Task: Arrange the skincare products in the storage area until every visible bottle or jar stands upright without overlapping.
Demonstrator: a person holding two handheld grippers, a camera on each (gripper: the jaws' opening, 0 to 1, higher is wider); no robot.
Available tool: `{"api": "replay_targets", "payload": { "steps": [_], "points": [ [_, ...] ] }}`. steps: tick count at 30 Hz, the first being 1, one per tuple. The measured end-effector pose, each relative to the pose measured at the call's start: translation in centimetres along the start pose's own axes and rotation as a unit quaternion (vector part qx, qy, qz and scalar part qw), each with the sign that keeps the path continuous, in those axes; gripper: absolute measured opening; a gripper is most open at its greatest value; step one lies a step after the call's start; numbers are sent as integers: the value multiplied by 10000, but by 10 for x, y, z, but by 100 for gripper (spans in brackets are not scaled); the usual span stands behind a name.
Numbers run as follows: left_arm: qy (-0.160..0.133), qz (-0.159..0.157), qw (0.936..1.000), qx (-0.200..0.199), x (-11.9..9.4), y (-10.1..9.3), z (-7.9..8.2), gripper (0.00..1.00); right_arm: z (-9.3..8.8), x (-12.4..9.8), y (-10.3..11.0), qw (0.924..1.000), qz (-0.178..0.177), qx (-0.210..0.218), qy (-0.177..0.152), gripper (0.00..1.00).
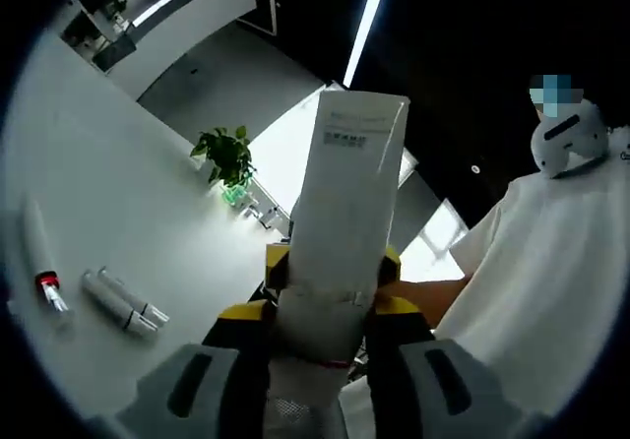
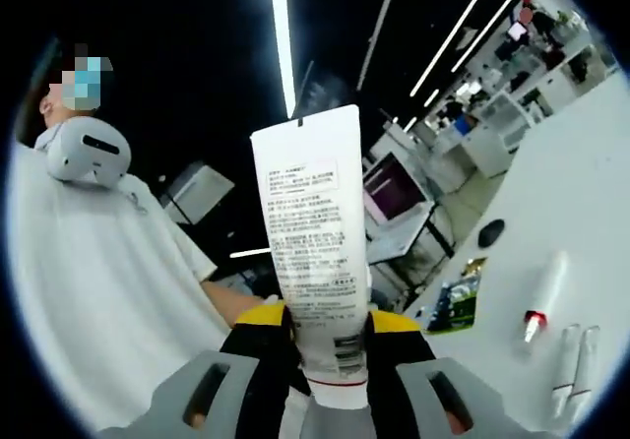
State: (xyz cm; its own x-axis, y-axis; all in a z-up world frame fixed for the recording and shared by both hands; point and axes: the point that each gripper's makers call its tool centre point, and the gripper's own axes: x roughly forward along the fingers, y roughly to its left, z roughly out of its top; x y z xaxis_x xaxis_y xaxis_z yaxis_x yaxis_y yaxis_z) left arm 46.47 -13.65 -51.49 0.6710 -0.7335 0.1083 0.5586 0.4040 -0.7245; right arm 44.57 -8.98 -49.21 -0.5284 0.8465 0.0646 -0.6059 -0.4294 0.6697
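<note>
A white plastic squeeze tube printed with small text (image 2: pixel 313 252) is lifted off the table, clamped near its cap end between the jaws of the right gripper (image 2: pixel 330 345); the left gripper (image 1: pixel 325 311) grips a similar white tube with a flat crimped end (image 1: pixel 346 203) the same way. On the white table (image 1: pixel 118 193) lie a pair of slim silver tubes (image 1: pixel 123 303) and a white tube with a red collar (image 1: pixel 44 282). Likely step: carrying both tubes to placement; next, each must be lowered cap-down and steadied upright, apart from its neighbours
</note>
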Motion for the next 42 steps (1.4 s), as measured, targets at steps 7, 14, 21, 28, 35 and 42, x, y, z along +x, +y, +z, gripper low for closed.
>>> {"api": "replay_targets", "payload": {
  "steps": [7,14,21,28,35,42],
  "points": [
    [16,112,9999,71,3,5,6,29,5,3,-6,9994,-140,-63,-304,27],
    [425,424,9965,576,4,10,0,28,3,-1,-4,9994,-170,-251,-189,32],
    [698,778,9911,823,5,18,-8,28,-4,-2,-9,9985,-394,-379,-80,33],
    [817,1241,9820,1165,5,31,-7,28,-2,-1,-20,9934,-992,-507,-264,36],
    [890,1752,9701,1424,7,46,-9,28,0,0,-32,9824,-1756,-559,-308,40],
    [1116,2394,9453,1914,5,55,-11,28,17,-8,-43,9677,-2368,-176,-842,35]
  ]
}}
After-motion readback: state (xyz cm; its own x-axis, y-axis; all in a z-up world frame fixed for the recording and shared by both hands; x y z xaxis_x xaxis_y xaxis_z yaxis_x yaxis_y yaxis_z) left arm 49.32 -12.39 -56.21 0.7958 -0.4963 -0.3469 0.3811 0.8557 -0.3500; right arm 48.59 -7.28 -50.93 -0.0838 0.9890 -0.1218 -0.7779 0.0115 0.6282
